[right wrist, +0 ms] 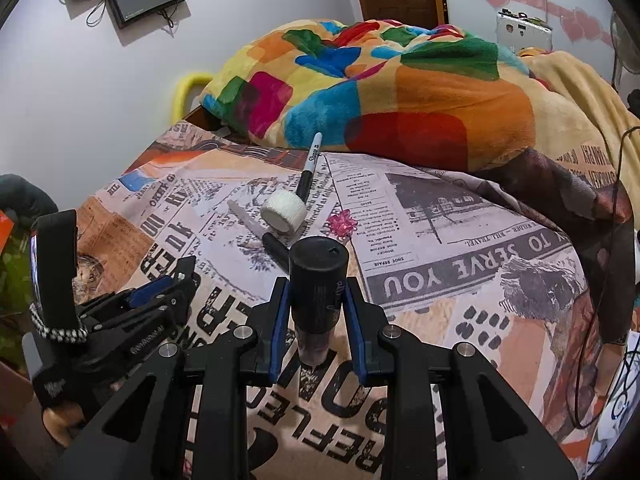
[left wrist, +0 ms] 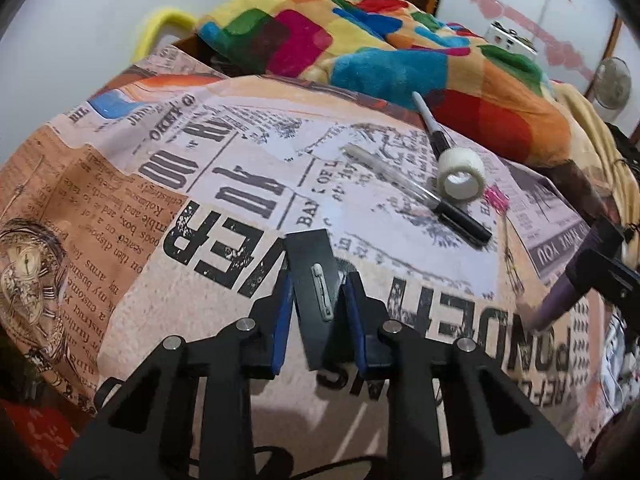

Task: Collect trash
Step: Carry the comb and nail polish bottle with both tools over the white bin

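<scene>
My left gripper [left wrist: 316, 280] is shut on a flat black badge with a metal pin clasp [left wrist: 314, 280], held just above the newspaper-print bedsheet [left wrist: 200, 216]. My right gripper [right wrist: 316, 284] is shut on a small dark bottle with a black cap [right wrist: 318, 280], held upright over the sheet; it shows at the right edge of the left wrist view [left wrist: 576, 280]. On the sheet lie a white tape roll [left wrist: 460, 174] [right wrist: 282, 212], a black marker [left wrist: 434, 128] [right wrist: 308, 170], a clear pen with a black cap [left wrist: 416, 190] [right wrist: 256, 228] and a small pink bow [left wrist: 496, 196] [right wrist: 342, 222].
A colourful patchwork blanket [left wrist: 360, 48] [right wrist: 380, 88] is heaped at the far side of the bed. A yellow blanket [right wrist: 580, 92] lies to the right. A black cable [right wrist: 612, 240] hangs at the right. The left gripper body [right wrist: 120, 320] is at the lower left of the right wrist view.
</scene>
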Demonstrator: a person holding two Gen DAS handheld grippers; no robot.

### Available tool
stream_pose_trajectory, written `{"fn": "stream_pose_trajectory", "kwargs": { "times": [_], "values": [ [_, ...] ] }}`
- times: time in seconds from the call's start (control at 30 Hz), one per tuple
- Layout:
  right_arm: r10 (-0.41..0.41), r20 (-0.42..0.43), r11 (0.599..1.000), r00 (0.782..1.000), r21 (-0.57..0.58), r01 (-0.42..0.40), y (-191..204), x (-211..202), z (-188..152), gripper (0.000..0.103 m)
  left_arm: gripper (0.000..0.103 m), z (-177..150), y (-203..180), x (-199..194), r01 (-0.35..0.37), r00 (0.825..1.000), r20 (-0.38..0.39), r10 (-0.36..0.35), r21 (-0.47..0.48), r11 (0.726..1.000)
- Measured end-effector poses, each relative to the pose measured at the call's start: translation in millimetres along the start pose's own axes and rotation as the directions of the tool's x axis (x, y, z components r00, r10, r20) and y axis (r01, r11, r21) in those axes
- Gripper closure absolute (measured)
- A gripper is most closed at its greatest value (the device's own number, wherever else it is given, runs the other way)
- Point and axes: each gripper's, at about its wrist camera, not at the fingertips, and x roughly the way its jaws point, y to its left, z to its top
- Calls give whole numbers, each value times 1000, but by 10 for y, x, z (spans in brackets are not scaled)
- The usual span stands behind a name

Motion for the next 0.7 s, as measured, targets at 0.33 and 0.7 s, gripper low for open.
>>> {"fn": "stream_pose_trajectory", "kwargs": {
  "times": [0.33, 0.7],
  "values": [
    [13, 39, 1000, 999, -17, -12, 174, -414, 79, 79, 79, -75, -105, -541, 91, 996, 4, -91, 38, 995],
    [36, 145, 997, 989, -67, -27, 527, -1239, 171, 79, 79, 6, -192, -1871, 104, 976, 182, -120, 93, 990]
  ]
}}
